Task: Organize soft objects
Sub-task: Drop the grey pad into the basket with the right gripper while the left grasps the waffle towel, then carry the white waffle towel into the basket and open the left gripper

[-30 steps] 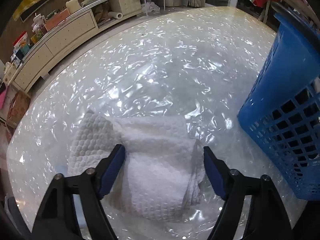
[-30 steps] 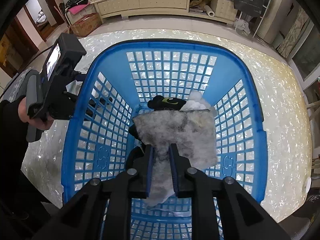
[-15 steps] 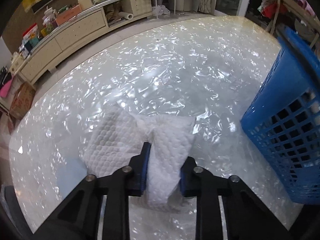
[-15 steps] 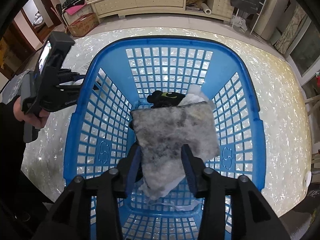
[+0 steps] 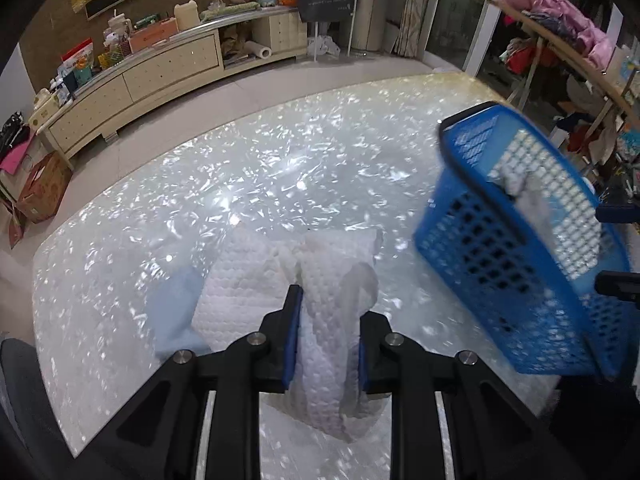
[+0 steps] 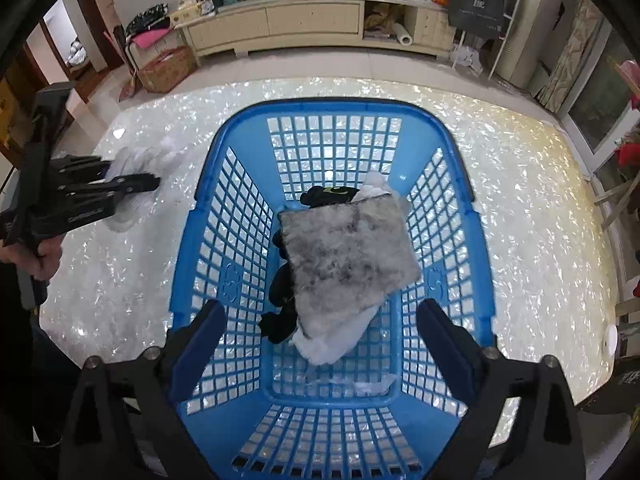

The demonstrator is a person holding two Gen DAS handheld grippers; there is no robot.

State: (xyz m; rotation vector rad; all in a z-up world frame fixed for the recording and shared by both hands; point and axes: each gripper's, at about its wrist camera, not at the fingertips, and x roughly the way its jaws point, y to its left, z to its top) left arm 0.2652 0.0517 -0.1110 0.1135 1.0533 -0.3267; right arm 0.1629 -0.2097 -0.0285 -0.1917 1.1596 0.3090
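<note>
My left gripper is shut on a white waffle-textured cloth and holds it bunched above the shiny table; part of the cloth hangs toward the surface. From the right wrist view the left gripper holds this white cloth left of the blue basket. My right gripper is open and empty above the basket. A grey fuzzy cloth lies inside it on a black soft toy and white fabric. The basket also shows in the left wrist view.
A light blue patch shows on the table beside the white cloth. A long cream cabinet with clutter stands across the floor beyond the table. A clothes rack stands at the right.
My left gripper closed on the white cloth and lifted it. My right gripper opened and let go of the grey cloth, which now lies in the basket.
</note>
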